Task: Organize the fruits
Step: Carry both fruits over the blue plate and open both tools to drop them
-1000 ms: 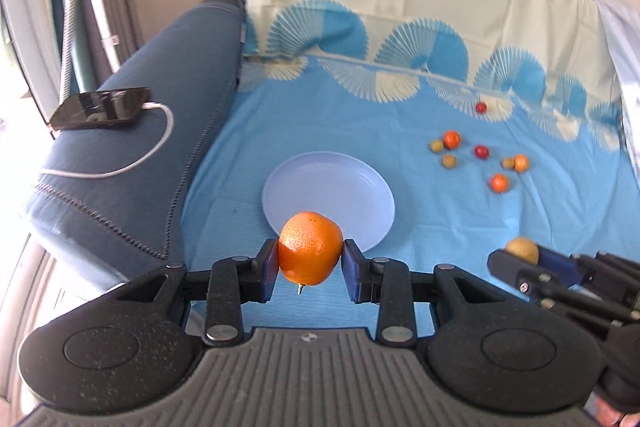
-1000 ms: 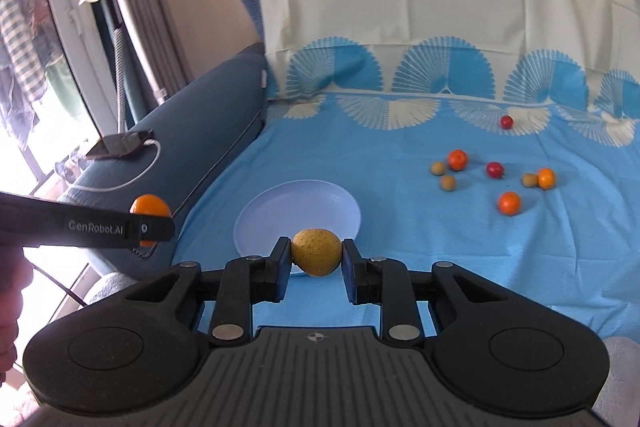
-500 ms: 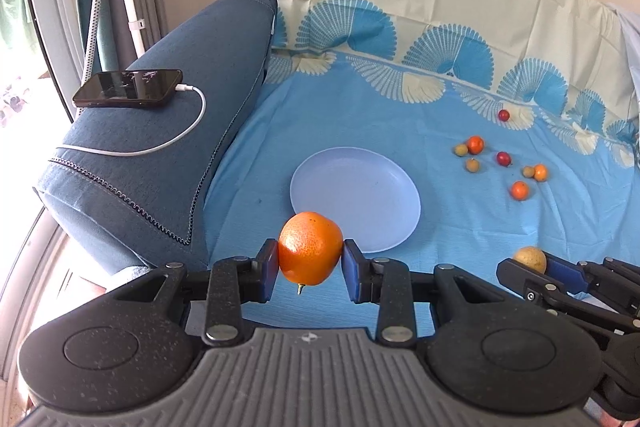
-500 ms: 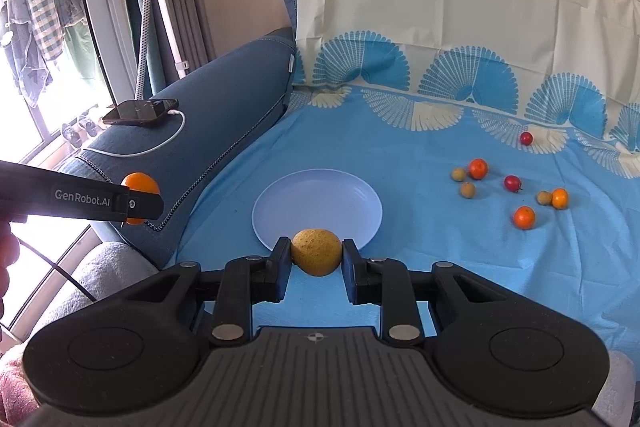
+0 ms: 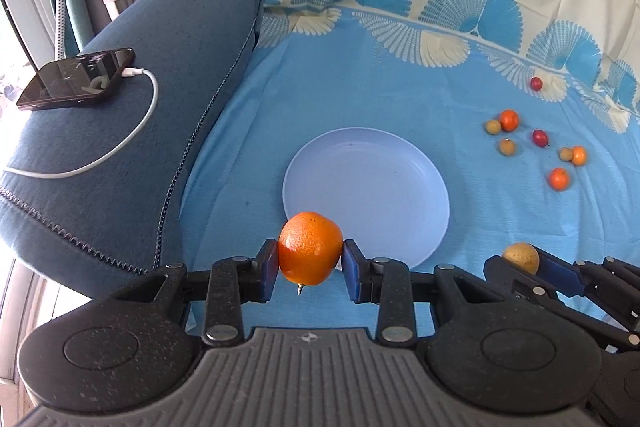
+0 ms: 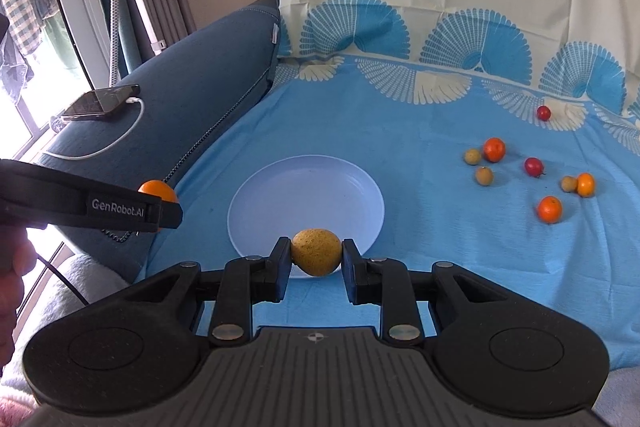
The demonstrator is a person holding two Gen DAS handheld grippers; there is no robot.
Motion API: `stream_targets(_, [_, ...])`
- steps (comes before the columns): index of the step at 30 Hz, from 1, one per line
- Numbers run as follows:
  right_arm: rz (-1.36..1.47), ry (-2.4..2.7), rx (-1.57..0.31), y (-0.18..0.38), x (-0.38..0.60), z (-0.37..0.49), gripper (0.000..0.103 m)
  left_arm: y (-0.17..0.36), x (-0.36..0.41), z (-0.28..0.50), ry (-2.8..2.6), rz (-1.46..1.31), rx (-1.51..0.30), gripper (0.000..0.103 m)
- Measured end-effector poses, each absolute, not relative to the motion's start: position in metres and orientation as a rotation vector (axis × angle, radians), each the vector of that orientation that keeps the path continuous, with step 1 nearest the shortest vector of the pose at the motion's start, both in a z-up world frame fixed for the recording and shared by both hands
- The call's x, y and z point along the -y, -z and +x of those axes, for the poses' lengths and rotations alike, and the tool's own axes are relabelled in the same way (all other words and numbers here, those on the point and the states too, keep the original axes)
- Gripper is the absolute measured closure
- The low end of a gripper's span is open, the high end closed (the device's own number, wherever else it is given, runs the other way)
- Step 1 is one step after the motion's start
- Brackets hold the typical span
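Left claw [image 6: 160, 205], marked "GenRobot.AI", grips an orange [image 5: 310, 248]; right claw [image 6: 316, 254] grips a yellow fruit [image 6: 316, 251]

My own orange [image 5: 310, 248] hides the near-left rim of the plate [image 5: 366, 163], and from my right wrist the yellow-brown fruit [image 6: 316, 251] covers the plate's near rim. My left gripper's [image 6: 160, 205] black finger conceals most of the orange there. The phone's [image 5: 76, 78] white cable [image 5: 120, 147] runs off the left edge. The small tan fruits [image 6: 484, 175] are too small to identify.
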State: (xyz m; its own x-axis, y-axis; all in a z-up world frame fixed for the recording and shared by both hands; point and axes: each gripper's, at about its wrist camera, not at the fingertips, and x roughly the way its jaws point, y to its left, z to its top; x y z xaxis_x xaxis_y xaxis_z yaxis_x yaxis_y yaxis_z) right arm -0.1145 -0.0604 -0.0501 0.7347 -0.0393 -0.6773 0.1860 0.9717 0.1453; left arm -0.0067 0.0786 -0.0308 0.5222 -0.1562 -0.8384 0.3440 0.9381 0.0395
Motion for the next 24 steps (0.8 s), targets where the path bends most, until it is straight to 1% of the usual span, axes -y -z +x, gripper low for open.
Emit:
stream_targets(12, [0.184, 0.141, -0.825, 0.096, 0.08, -0.041, 0.075, 0.077, -0.048, 0.051, 0.307, 0.247, -1.048, 0.065])
stream_targets(24, [0.164, 0.128, -0.903, 0.132, 0.083, -0.003, 0.075, 0.114, -0.035, 0.082, 0.293, 0.301, -1.109, 0.065])
